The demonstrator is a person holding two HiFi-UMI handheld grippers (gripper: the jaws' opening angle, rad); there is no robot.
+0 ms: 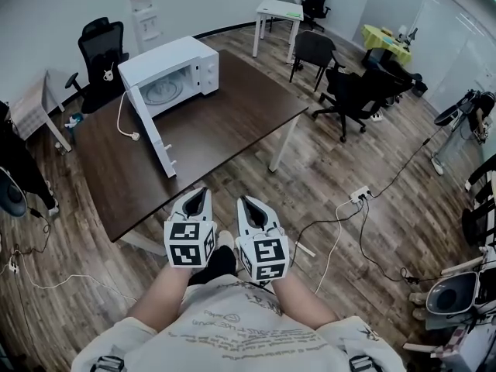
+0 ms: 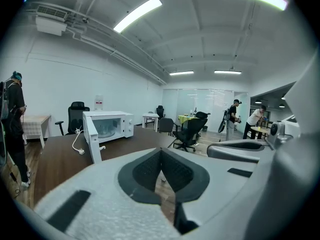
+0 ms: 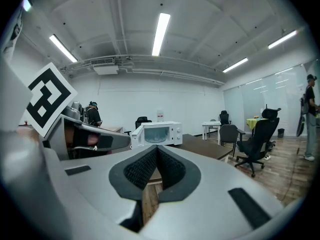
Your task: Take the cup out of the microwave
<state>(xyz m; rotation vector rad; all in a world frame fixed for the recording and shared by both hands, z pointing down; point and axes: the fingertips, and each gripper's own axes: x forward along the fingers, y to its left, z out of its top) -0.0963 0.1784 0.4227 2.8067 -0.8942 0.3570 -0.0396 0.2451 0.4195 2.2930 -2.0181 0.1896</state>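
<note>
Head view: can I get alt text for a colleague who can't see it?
A white microwave stands with its door swung open on a dark wooden table, no cup visible inside. The left tool and right tool, both shut and empty, are held side by side near the person's body, short of the table's edge.

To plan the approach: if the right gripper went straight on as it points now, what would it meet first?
Probably the microwave, straight ahead of the right gripper; depth is unclear, so the near edge of the table might come first.

Microwave mouth unobstructed beside open door
</note>
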